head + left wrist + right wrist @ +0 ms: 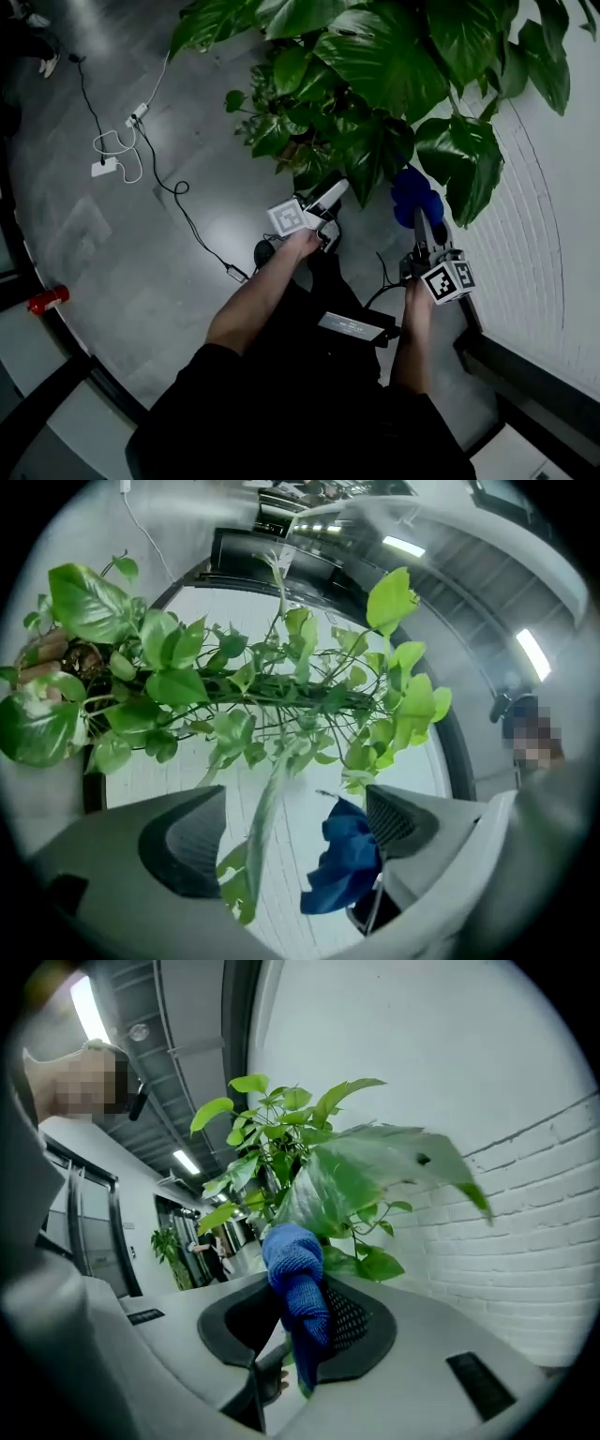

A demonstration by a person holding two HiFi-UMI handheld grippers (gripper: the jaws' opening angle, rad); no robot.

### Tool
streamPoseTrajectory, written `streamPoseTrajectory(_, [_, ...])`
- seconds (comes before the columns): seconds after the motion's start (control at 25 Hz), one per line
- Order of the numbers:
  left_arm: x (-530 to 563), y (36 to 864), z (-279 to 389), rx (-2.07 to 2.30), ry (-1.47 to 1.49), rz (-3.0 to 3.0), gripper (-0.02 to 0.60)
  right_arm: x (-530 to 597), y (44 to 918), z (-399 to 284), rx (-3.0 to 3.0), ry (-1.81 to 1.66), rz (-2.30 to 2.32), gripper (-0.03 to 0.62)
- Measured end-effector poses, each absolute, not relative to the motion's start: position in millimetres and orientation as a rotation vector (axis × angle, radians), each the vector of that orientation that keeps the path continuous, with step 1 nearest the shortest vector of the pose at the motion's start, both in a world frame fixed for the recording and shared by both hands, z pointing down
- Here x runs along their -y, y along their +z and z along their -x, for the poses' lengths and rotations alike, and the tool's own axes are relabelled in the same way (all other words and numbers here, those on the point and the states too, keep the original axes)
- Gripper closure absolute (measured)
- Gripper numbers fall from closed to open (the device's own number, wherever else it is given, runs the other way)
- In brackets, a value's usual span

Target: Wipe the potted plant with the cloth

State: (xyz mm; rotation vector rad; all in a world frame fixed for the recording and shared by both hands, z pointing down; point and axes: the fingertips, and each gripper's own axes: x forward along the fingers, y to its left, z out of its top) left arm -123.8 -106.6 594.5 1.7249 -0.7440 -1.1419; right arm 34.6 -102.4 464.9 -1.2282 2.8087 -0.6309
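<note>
Right gripper [298, 1327] clamped on cloth [292, 1260], up against plant [375, 75]. Left gripper [292, 832] spread, leaf [261, 817] hanging between.

Grey polished floor [141, 281] with trailing cables [178, 187], white brick wall [553, 234], ceiling strip lights [532, 653].

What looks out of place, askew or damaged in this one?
Nothing spilled or damaged. The right gripper is shut on the blue cloth; the left gripper is open, a leaf hanging between its jaws. Only oddity: loose cables trailing across the floor beside the potted plant.
</note>
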Motion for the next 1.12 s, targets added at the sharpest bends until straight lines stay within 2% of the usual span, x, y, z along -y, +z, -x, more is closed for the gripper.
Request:
streamPoseTrajectory(0.28, [143.7,601.8,75.2,0.705,-1.099,-1.768,0.11,200.2,442.1,-21.8,-2.787,-0.499,1.2,0.482])
streamPoseTrajectory(0.4, [150.9,605.8,81.2,0.67,-1.117,-1.775,0.45,231.0,443.3,-9.2,-2.796,-0.473,1.16,0.482])
streamPoseTrajectory(0.48, [149.1,603.5,91.6,0.618,-1.189,-1.775,0.557,240.6,452.0,0.9,-2.834,-0.421,1.089,0.482])
streamPoseTrajectory(0.68, [137.7,562.1,112.8,0.401,-1.406,-1.775,0.56,251.5,484.6,44.1,-3.057,-0.259,0.87,0.482])
streamPoseTrajectory(0.8, [132.9,534.7,128.9,0.327,-1.458,-1.745,0.56,240.8,509.9,63.1,-3.098,-0.387,0.829,0.482])
streamPoseTrajectory(1.12, [133.0,522.7,133.2,0.309,-1.514,-1.66,0.558,150.9,584.1,48.8,-3.13,-0.785,0.636,0.482])
